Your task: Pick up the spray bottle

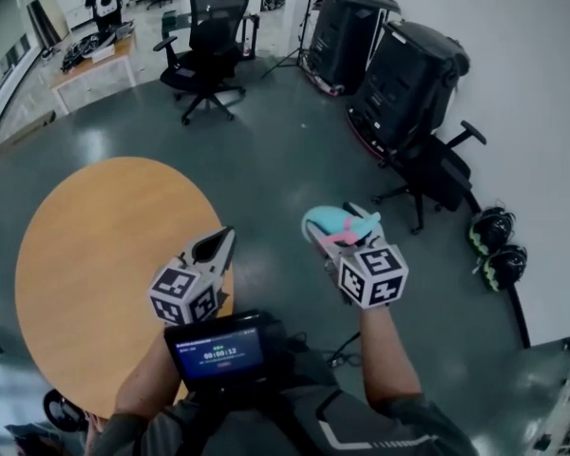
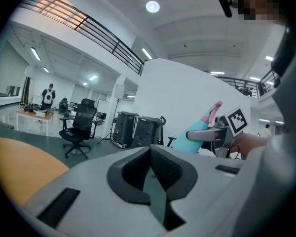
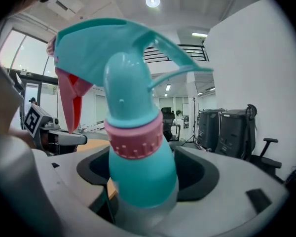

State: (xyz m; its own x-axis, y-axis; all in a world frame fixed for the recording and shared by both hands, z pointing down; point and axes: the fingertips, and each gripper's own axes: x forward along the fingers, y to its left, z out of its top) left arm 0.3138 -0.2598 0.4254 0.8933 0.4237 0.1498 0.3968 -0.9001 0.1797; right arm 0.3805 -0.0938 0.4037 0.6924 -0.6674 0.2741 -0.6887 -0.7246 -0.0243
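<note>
A teal spray bottle (image 3: 135, 147) with a pink collar and pink trigger fills the right gripper view, its body clamped between the jaws of my right gripper (image 3: 138, 201). In the head view the spray bottle (image 1: 334, 225) sticks out of my right gripper (image 1: 347, 240), held in the air over the grey floor to the right of the round wooden table (image 1: 95, 255). My left gripper (image 1: 214, 245) is shut and empty, hovering over the table's right edge. From the left gripper view the spray bottle (image 2: 200, 132) shows off to the right, beyond the closed left gripper (image 2: 153, 177).
Office chairs (image 1: 209, 50) and two black cases (image 1: 404, 79) stand across the floor beyond the table. Another chair (image 1: 437, 174) and helmets (image 1: 494, 245) sit by the white wall on the right. A person stands at a far desk (image 1: 100, 55).
</note>
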